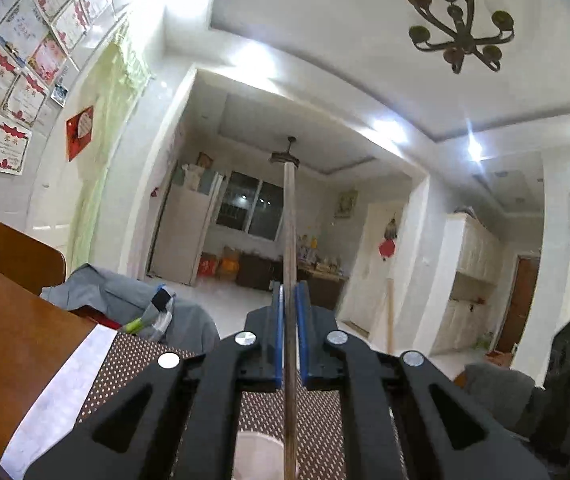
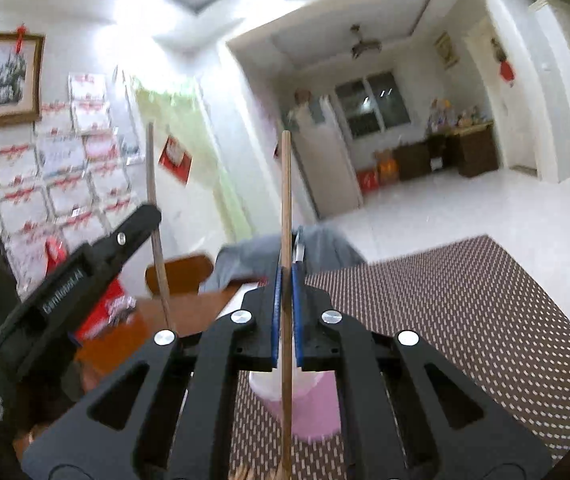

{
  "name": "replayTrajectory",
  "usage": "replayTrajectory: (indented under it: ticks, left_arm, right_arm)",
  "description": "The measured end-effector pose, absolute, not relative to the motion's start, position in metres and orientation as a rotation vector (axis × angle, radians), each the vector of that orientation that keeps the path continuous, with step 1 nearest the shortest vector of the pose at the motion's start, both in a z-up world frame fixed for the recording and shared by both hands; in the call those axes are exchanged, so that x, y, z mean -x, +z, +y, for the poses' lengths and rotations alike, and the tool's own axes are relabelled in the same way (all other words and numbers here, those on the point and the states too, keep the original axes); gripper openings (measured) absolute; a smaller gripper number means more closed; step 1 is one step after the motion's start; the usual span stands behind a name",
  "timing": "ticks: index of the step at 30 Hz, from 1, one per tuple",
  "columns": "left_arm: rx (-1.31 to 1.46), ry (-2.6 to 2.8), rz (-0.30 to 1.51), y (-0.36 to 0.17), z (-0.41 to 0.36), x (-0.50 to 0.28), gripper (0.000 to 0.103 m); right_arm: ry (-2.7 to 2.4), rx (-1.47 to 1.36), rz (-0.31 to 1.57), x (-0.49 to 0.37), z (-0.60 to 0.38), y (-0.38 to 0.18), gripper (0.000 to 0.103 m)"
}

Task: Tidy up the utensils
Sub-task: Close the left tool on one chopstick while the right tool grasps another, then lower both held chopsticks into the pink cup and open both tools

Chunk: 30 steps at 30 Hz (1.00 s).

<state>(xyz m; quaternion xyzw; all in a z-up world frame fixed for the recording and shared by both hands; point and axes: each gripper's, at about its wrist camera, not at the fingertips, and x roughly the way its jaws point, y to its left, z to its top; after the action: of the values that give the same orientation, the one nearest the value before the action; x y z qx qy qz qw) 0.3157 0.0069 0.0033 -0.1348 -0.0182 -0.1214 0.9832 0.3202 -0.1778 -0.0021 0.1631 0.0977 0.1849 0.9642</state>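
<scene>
Left gripper pinching thin brown wooden chopstick, pointing 12 o'clock — right gripper clamping second wooden chopstick above pink plastic cup.

A: How is the scene lit?
B: Brightly, by ceiling lights that flare into white glare on the ceiling; the window is dark.

A: And the picture quality?
B: Strong fisheye bending with black corners; the right wrist view is motion-blurred, especially the certificates.
</scene>
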Motion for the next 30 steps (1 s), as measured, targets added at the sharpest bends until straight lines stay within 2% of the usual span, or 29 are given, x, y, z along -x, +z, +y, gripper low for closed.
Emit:
replayTrajectory:
  ticks: [7,15,22,30]
  left_arm:
    - [0.271,-0.199,-0.058,-0.007,0.008,-0.347,0.006]
    - [0.29,-0.18,-0.057,-0.023,0.016,-0.37,0.006]
    - [0.27,-0.144,-0.047,-0.035,0.013,-0.38,0.006]
    - [0.261,-0.141,0.05,-0.046,0.014,-0.382,0.007]
  right_arm:
    - [0.299,-0.419,0.034,-0.335,-0.181,-0.01,0.005]
    - [0.296,-0.426,-0.053,-0.351,-0.167,-0.016,0.005]
    - [0.299,-0.417,-0.036,-0.361,-0.161,-0.028,0.005]
    - [0.315,-0.351,-0.003,-0.363,-0.151,-0.035,0.006]
